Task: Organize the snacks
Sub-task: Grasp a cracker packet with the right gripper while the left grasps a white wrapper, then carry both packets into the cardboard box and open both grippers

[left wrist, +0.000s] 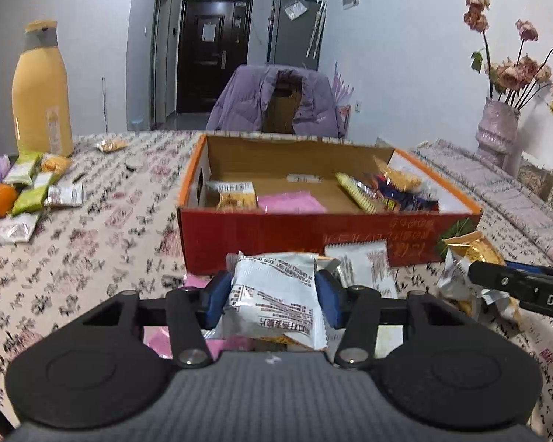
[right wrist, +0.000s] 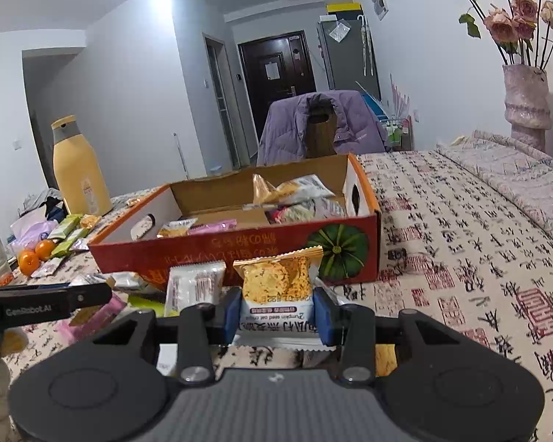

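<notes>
A red cardboard box (left wrist: 313, 228) with an open top stands on the patterned tablecloth and holds several snack packets; it also shows in the right wrist view (right wrist: 210, 254). My left gripper (left wrist: 272, 294) is shut on a silver-white snack packet (left wrist: 276, 291), just in front of the box's near wall. My right gripper (right wrist: 276, 309) is shut on a gold and white oat crisp packet (right wrist: 276, 283), also in front of the box. A white packet (right wrist: 195, 283) lies between the two grippers. The right gripper's finger shows in the left wrist view (left wrist: 516, 280).
A yellow bottle (left wrist: 40, 88), oranges (left wrist: 0, 199) and green and white packets (left wrist: 33, 191) sit at the table's left. A chair with a purple jacket (left wrist: 276, 99) stands behind the box. A vase of dried roses (left wrist: 497, 129) stands at the right. Pink packets (right wrist: 96, 313) lie near me.
</notes>
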Demonstrator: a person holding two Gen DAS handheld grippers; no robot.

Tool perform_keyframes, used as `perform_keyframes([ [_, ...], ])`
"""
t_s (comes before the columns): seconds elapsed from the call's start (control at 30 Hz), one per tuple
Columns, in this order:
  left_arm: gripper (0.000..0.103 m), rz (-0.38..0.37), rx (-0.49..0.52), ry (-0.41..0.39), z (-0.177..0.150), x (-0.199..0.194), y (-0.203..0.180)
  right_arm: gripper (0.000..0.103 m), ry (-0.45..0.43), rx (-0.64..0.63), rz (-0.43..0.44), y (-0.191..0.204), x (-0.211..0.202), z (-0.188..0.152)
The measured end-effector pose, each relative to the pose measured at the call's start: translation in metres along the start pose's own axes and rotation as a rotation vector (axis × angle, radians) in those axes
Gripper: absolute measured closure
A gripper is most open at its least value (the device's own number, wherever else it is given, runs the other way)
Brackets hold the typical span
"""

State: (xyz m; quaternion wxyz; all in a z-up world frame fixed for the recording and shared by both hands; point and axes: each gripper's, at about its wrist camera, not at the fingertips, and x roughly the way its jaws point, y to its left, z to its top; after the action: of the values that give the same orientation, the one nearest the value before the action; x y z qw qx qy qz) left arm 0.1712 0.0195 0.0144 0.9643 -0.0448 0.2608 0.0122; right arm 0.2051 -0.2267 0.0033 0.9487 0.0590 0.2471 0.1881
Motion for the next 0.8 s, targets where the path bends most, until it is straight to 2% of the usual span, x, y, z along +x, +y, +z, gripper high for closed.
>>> perform_keyframes([
  [0.43,0.051,0.014,0.047,-0.145,0.05,-0.005,-0.015,0.063,-0.101,-0.069,0.033,0.023,0.014,0.047],
  [0.8,0.051,0.014,0.04,-0.176,0.083,0.024,-0.018,0.063,-0.132,-0.126,0.031,0.037,0.046,0.086],
])
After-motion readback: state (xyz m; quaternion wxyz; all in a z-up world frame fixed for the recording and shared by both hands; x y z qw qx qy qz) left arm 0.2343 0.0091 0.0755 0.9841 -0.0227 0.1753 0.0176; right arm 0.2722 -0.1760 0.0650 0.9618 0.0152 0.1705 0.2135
